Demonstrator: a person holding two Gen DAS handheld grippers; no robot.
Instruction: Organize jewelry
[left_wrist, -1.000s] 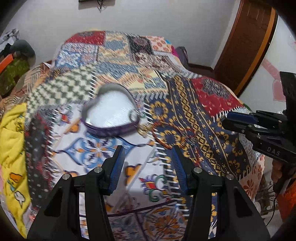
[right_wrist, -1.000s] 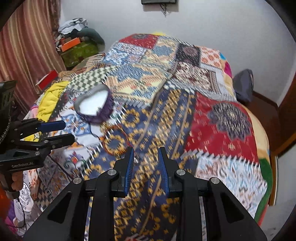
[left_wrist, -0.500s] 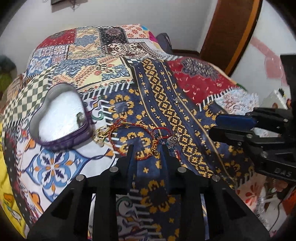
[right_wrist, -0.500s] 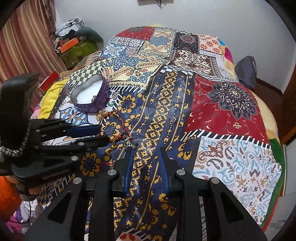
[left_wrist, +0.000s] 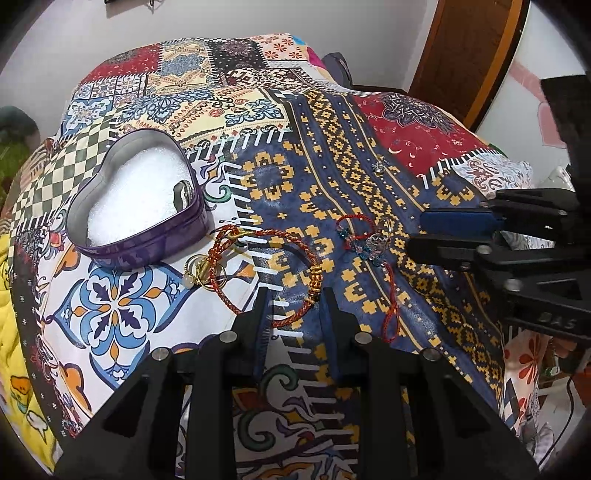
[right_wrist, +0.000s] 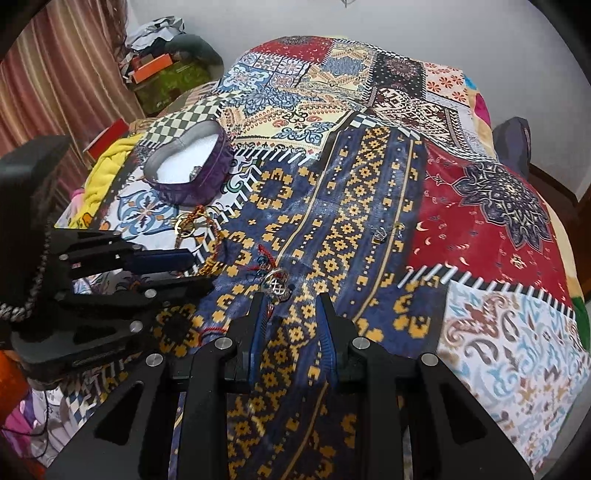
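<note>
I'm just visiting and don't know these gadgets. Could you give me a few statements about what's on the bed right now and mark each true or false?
1. The purple heart-shaped tin is open, with white padding inside. True.
2. The braided red bracelet lies inside the tin. False: it lies on the bedspread beside the tin.
3. The left gripper has its fingers on either side of part of the braided red bracelet. True.
4. The right gripper is lifting the silver charm into the air. False: the charm lies on the bedspread, just ahead of its open jaws.
5. The tin is completely empty. False: a small ring-like piece rests against its inner wall.
</note>
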